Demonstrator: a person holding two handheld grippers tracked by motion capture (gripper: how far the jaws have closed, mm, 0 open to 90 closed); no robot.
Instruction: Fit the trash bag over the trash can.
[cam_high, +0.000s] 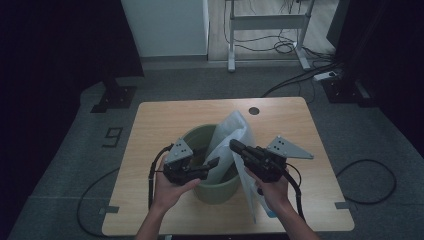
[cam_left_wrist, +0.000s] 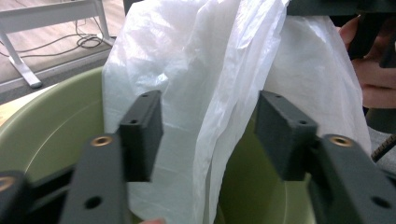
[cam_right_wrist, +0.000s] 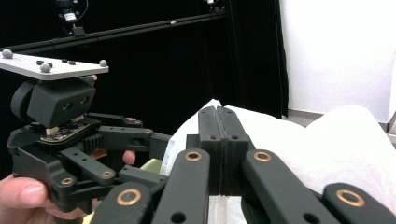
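Bag: I am seeing the white plastic bag rising out of the green bucket and draping over its right rim down toward the table edge.
Bucket: it is standing near the middle of the wooden table, between my two hands.
Right gripper: I am holding it clenched on the bag; in the right gripper view the jaws are pressing flat together with white film bunching around them.
Left gripper: I am keeping it released; in the left gripper view a fold of the bag is hanging between the pads, which are standing apart from it.
In the way: the bag's tall fold is standing between the two grippers over the bucket mouth.
Surroundings: cables are trailing across the floor beyond the table, by a white desk frame.
View difference: the high view is giving me the table layout; the left gripper view is showing the bucket's inner wall.
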